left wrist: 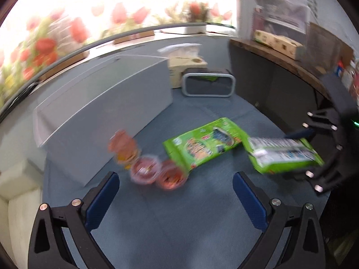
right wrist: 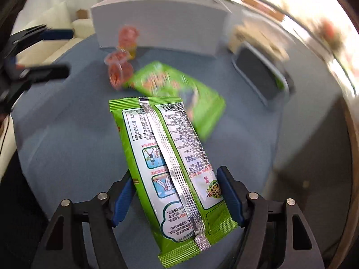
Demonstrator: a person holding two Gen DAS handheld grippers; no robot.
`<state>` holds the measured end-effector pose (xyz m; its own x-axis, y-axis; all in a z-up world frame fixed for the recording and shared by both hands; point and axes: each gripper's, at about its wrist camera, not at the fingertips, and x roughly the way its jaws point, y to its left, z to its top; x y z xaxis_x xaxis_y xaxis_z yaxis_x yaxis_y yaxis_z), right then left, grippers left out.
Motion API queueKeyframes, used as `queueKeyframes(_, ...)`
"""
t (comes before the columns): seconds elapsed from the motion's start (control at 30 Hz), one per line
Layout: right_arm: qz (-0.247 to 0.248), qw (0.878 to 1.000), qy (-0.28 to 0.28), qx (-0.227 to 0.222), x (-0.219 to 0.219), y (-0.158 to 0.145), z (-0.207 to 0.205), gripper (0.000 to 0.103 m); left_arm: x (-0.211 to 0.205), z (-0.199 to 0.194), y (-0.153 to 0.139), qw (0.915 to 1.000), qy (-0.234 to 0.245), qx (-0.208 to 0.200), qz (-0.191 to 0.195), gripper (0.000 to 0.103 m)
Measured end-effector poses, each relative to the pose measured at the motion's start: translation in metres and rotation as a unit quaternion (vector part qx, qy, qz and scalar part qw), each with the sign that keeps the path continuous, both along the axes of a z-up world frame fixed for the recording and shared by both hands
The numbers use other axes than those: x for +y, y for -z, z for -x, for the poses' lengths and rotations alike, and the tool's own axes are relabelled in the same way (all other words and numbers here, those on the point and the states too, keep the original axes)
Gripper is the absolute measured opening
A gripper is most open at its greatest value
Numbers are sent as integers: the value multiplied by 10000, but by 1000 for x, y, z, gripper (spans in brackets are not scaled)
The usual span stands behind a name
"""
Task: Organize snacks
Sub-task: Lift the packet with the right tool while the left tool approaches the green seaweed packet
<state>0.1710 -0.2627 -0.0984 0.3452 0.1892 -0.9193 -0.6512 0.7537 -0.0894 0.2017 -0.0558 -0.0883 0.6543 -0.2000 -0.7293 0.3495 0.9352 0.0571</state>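
My right gripper (right wrist: 175, 188) is shut on a green snack packet (right wrist: 170, 168), back side up, held above the blue mat; the packet also shows in the left wrist view (left wrist: 285, 154) at the right. A second green packet (left wrist: 202, 143) lies on the mat (left wrist: 179, 224), also in the right wrist view (right wrist: 179, 89). Three small red jelly cups (left wrist: 145, 168) sit beside it, next to a white box (left wrist: 101, 116); the cups (right wrist: 119, 65) and the box (right wrist: 157, 22) also show in the right wrist view. My left gripper (left wrist: 176, 190) is open and empty, just short of the cups.
A grey-rimmed dark container (left wrist: 208, 84) stands at the back of the mat, with a tissue box (left wrist: 184, 67) behind it. A dark shelf unit (left wrist: 280, 83) stands on the right. A cream sofa (left wrist: 18, 197) is at the left.
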Motion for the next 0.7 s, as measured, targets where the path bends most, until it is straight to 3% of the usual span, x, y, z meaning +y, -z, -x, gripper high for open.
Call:
queueKeyframes(0.1,-92,9998,162,100,-20,-2,22,76,-22,-16,5,9969,787,-65,-3,103)
queueKeyframes(0.2,-291,9989,251,257,-29,-2,37,76,-41,-44,18,9909,1331,213,-20,103)
queueKeyframes(0.53,-283,9979,237,536,-24,13,69,76,-64,-114,55,9789,1868,787,-261,103)
queueKeyframes(0.7,-348,9969,267,655,-23,18,67,76,-73,-126,69,9752,1991,892,-376,103)
